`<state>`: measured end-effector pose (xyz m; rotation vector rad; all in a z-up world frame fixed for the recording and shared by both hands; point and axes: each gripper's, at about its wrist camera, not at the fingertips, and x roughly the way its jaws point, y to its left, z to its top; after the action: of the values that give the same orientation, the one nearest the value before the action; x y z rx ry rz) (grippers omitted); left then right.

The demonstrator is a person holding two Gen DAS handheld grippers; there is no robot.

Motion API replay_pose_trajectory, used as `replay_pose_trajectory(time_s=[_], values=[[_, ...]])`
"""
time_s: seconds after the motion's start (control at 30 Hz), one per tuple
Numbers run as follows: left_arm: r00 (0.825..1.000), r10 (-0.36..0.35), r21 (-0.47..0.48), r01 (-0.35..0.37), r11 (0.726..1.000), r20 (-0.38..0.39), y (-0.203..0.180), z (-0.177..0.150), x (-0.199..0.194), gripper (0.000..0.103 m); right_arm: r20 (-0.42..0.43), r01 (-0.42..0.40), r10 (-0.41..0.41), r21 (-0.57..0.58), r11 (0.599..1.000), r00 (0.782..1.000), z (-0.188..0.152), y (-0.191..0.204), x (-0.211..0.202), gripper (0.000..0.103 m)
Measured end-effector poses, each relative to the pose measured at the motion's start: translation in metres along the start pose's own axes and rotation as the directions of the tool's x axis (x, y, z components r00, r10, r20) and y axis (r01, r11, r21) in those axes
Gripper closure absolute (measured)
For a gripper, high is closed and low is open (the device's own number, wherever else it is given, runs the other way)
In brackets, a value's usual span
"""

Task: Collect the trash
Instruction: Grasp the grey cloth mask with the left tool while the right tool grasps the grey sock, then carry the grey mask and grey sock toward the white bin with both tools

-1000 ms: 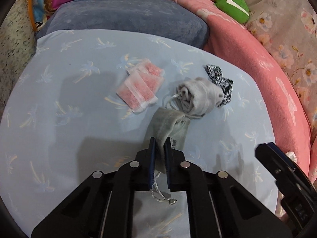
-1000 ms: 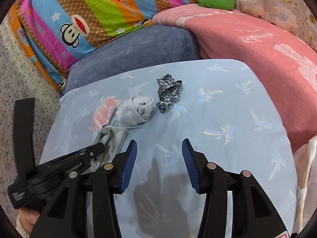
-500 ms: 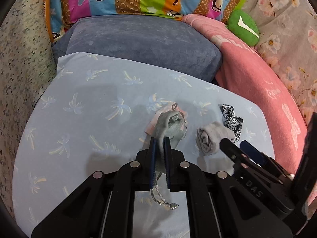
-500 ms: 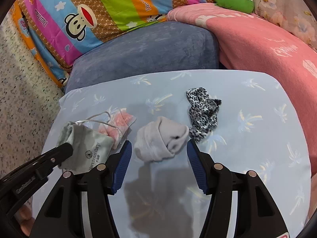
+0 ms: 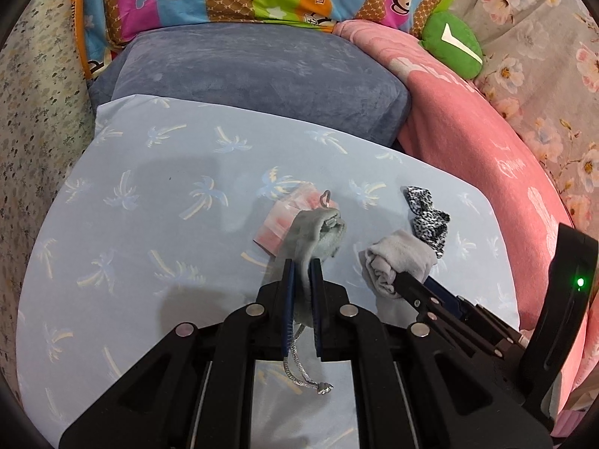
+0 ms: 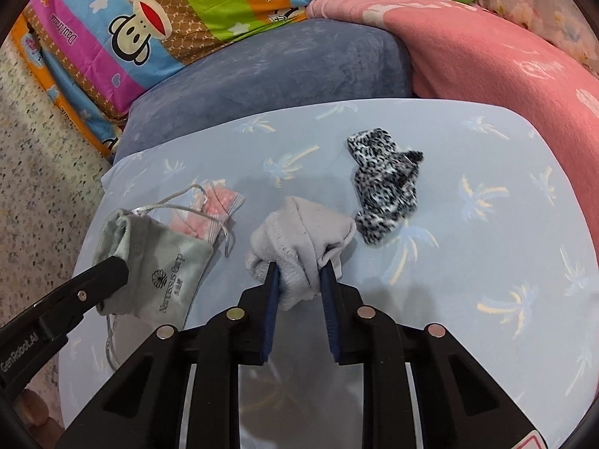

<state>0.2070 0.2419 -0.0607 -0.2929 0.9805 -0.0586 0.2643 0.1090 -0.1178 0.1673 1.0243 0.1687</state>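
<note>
Your right gripper (image 6: 298, 266) has just been closing and now clenches the grey cloth bundle (image 6: 299, 241) on the blue sheet (image 6: 486, 262); your left gripper (image 5: 300, 262) grips the drawstring pouch (image 5: 314, 237), so bagging can follow.

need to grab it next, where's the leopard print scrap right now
In the right wrist view the leopard print scrap lies on the blue palm-print sheet, up and right of the rolled grey sock, touching its edge, near the pink blanket.
</note>
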Motion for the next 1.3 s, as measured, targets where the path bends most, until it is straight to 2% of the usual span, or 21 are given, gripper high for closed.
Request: replay_pose_trajectory(time_s=[0.27,0.63,1.0,1.3], values=[[0.999,-0.036,0.049,0.036,0.998,-0.004,-0.033,-0.019,-0.017,0.095,0.042,-0.008,0.006,0.041,0.999,0.999,-0.03,-0.019,-0.051,0.084],[0.995,-0.098,0.161,0.096,0.982,0.001,-0.096,-0.051,-0.049,0.095,0.115,0.017,-0.029,0.104,0.994,0.993,-0.07,-0.061,-0.13,0.084],[0.988,-0.155,0.275,0.147,0.95,0.009,-0.163,-0.084,-0.077,0.095,0.203,0.038,-0.075,0.179,0.983,0.976,-0.102,-0.112,-0.201,0.084],[0.98,-0.197,0.378,0.185,0.907,-0.007,-0.219,-0.112,-0.091,0.095,0.253,0.071,-0.141,0.266,0.961,0.957,-0.129,-0.164,-0.25,0.083]])
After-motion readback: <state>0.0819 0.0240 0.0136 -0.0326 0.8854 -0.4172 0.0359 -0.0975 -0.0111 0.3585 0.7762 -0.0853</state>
